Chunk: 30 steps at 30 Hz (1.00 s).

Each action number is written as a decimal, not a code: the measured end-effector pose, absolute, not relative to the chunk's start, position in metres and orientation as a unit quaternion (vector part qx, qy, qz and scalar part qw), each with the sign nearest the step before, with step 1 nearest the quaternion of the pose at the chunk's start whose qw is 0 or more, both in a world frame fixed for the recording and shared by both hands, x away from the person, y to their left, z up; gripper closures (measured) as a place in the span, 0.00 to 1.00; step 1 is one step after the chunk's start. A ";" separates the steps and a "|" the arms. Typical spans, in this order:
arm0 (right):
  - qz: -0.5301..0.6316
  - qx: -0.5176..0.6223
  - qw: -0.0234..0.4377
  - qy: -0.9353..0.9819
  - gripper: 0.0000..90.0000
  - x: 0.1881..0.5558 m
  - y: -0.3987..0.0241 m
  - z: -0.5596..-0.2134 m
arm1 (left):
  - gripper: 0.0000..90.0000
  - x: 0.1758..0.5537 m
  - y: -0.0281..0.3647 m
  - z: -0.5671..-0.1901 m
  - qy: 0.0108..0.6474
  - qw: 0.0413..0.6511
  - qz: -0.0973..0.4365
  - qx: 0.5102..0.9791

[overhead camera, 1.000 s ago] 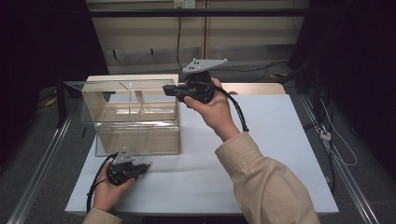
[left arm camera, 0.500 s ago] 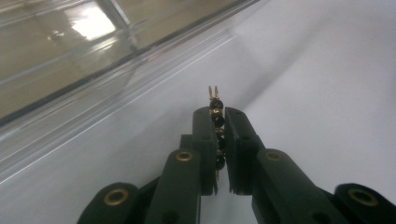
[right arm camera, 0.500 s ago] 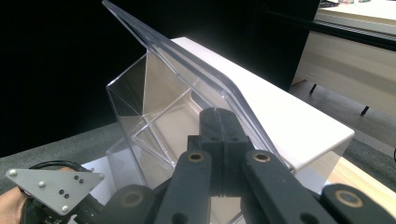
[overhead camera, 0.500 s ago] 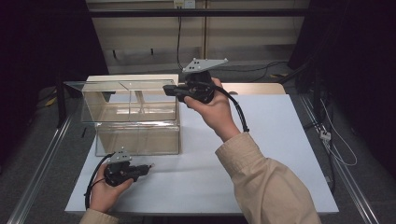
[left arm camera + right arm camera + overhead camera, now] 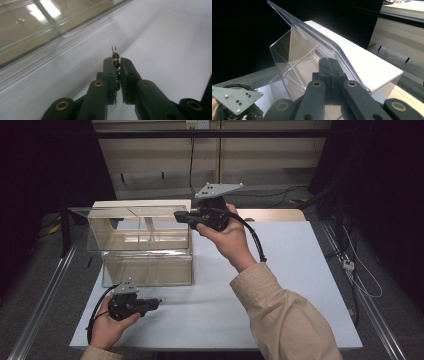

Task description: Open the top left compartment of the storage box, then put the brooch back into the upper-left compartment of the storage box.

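Two grippers share the work: the left gripper is clamped on a beaded hair clip, low on the table just before the clear box; beyond it, the right gripper, jaws together, props the lid up, apparently so the clip can go in.

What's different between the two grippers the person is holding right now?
The left gripper sits low near the table's front edge, clamping a thin gold pin with black beads. The right gripper is raised, pinching the clear box's lifted lid. Both are black and shut on something.
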State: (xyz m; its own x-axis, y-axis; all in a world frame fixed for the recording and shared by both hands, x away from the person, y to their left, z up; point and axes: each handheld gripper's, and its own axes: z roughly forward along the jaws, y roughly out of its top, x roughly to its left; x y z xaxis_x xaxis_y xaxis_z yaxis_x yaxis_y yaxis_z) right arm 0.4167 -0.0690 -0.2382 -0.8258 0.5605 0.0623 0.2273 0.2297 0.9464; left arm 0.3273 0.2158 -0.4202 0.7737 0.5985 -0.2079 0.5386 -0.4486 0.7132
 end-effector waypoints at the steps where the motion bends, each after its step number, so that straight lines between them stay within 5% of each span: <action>1: 0.566 0.256 0.147 0.770 1.00 0.417 -0.069 -0.238 | 0.93 0.327 0.216 -0.419 0.335 0.403 0.035 0.851; 30: 0.560 0.258 0.144 0.774 1.00 0.418 -0.071 -0.238 | 0.93 0.318 0.218 -0.380 0.317 0.418 -0.013 0.851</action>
